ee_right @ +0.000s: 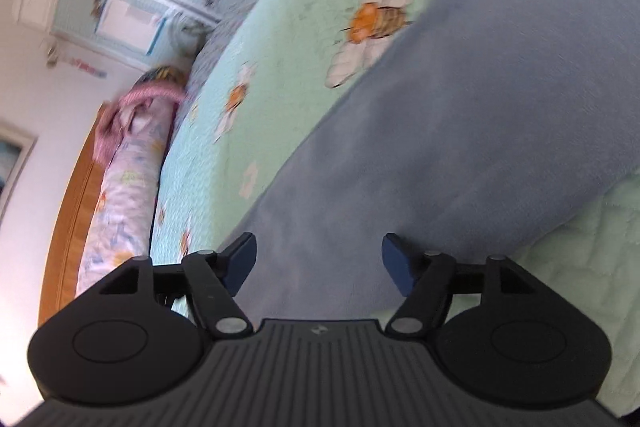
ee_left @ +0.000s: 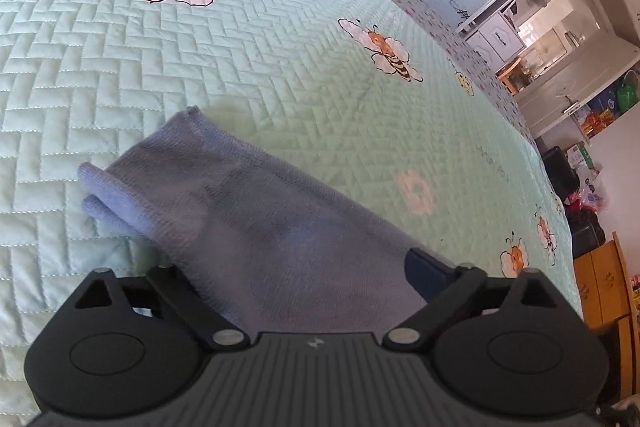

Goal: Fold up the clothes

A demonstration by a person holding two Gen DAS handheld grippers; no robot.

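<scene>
A blue-grey knitted garment (ee_left: 240, 211) lies folded on the mint quilt, its rolled end pointing to the far left. My left gripper (ee_left: 300, 267) stands wide open just over its near part. Only the right pad (ee_left: 426, 273) shows; the left one is hidden behind the fabric. In the blurred right wrist view the same garment (ee_right: 480, 107) stretches away to the upper right. My right gripper (ee_right: 320, 261) is open above it, both blue pads clear of the cloth with nothing pinched.
The quilted bedspread (ee_left: 280, 75) with bee prints covers the bed. Its edge (ee_left: 532, 147) drops off at the right, with cabinets and bags beyond. A rolled floral duvet (ee_right: 128, 171) lies along the wooden headboard (ee_right: 76, 187) at the left.
</scene>
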